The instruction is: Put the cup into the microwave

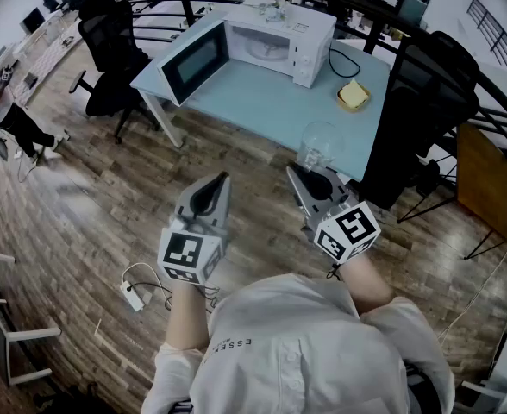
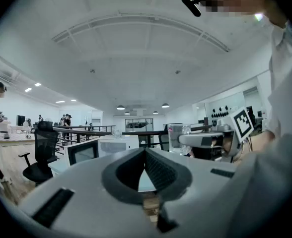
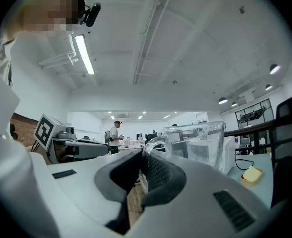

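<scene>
A clear glass cup [image 1: 318, 145] hangs in the air in front of the light blue table [image 1: 262, 110]. My right gripper [image 1: 309, 172] is shut on its handle [image 3: 156, 145], and the cup's body [image 3: 198, 145] stands upright just past the jaws. The left gripper view shows the cup [image 2: 178, 135] at the tip of the right gripper. The white microwave [image 1: 271, 46] stands on the table with its door [image 1: 196, 61] swung wide open to the left. My left gripper [image 1: 222, 178] is level beside the right one, shut and empty.
A yellow thing in a small bowl [image 1: 353, 95] lies on the table's right end, beside the microwave's black cable [image 1: 335, 65]. Black office chairs [image 1: 107, 41] stand left and right of the table. A power strip [image 1: 133, 296] lies on the wooden floor. People stand far off.
</scene>
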Demonstrator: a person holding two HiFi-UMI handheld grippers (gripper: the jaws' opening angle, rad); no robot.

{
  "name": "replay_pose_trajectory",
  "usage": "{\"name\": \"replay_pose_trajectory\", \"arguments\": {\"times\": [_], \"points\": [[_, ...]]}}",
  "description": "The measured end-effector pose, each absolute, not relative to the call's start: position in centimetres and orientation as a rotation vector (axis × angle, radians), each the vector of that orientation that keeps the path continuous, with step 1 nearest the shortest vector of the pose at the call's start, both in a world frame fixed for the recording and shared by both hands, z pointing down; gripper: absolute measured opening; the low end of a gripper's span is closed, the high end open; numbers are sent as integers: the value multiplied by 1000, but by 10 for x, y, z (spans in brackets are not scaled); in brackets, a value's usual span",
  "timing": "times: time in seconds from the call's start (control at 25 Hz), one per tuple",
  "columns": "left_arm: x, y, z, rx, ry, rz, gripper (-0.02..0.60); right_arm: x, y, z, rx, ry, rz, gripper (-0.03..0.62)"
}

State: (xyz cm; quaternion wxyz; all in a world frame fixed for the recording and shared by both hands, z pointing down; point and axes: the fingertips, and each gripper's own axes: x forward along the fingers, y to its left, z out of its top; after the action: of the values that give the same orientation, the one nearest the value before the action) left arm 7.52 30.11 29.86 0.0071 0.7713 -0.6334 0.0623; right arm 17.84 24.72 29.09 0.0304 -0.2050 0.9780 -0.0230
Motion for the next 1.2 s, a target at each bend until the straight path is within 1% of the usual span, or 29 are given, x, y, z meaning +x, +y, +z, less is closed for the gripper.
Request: {"name": "replay_pose_trajectory", "arguments": {"times": [0.44, 0.96, 1.2], "points": [[57, 312, 305, 2425, -1959, 207, 2, 161, 257, 294, -638, 3007, -100, 20], [-1, 333, 331, 2337, -2007, 177, 2, 111, 256, 322, -643, 3019, -205, 20], [-38, 300, 332, 2278, -2101, 165, 2, 75, 217, 326, -580, 3027, -184, 20]]}}
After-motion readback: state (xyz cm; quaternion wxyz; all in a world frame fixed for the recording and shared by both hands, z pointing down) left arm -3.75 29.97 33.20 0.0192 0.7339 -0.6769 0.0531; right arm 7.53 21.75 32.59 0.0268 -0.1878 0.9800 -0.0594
